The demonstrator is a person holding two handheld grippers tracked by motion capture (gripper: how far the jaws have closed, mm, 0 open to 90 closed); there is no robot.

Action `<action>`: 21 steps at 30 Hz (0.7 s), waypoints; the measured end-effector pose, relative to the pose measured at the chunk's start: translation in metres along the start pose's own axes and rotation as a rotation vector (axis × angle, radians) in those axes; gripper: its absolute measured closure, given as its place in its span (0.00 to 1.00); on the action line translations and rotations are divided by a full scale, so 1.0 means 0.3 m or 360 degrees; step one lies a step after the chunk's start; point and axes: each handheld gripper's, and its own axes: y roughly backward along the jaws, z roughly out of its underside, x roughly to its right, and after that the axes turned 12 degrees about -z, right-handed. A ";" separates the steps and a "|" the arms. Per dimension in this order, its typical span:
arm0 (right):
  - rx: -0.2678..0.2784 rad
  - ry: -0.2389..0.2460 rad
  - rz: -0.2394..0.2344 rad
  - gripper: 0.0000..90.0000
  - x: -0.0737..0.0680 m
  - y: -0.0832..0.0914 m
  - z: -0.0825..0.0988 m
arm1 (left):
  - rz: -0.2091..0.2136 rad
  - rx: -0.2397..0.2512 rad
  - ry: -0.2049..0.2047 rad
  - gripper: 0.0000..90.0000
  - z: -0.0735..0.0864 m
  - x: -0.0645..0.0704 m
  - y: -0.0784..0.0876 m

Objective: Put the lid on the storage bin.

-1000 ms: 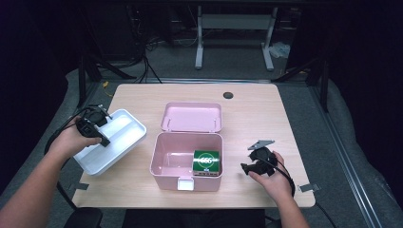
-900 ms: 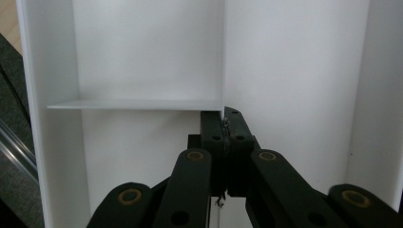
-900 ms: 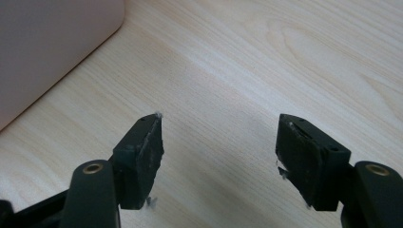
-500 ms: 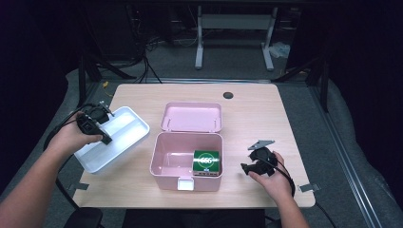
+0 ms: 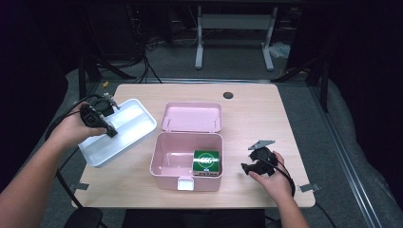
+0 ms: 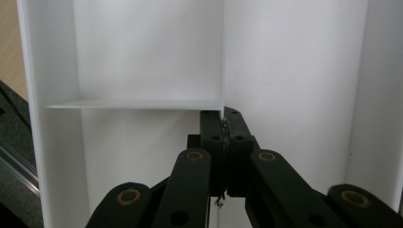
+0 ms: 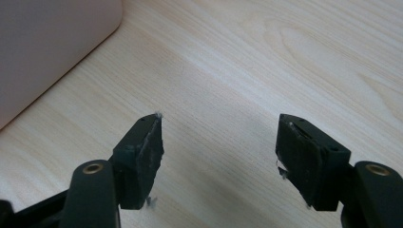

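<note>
Gripping the white tray (image 5: 124,135) by its inner divider wall, the left hand-held gripper (image 5: 110,132) has its jaws clamped tight on that thin wall, as the left gripper view shows with the pads (image 6: 212,133) pressed together at the junction of the dividers. Compared with a second ago, the left hand has risen and drawn back toward ten o'clock, and the tray has come with it: its far end now sits higher and its near corner tilts down toward the desk (image 5: 256,114) at the left edge, around nine o'clock from the pink box (image 5: 176,159).

The right hand-held gripper (image 5: 247,166) has not moved; it rests at about three o'clock of the box, jaws spread apart and grasping nothing, with bare wood between its pads (image 7: 142,156) in the right gripper view.

The box stands open at the desk's middle, lid (image 5: 192,116) laid back toward twelve o'clock, with a green pack (image 5: 206,162) in its right near corner, unchanged.
</note>
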 end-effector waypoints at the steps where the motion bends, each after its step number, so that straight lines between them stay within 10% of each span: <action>1: 0.0000 0.0000 -0.0002 0.36 0.000 0.000 0.000 | -0.0005 0.0005 -0.0007 0.99 -0.008 0.006 0.005; 11: 0.0006 0.0001 -0.0003 0.36 0.004 0.002 0.001 | 0.0010 0.0035 -0.0157 0.99 -0.091 0.069 0.037; 21: 0.0013 0.0001 -0.0006 0.36 0.004 0.005 0.001 | 0.0065 0.0062 -0.0442 0.99 -0.259 0.230 0.022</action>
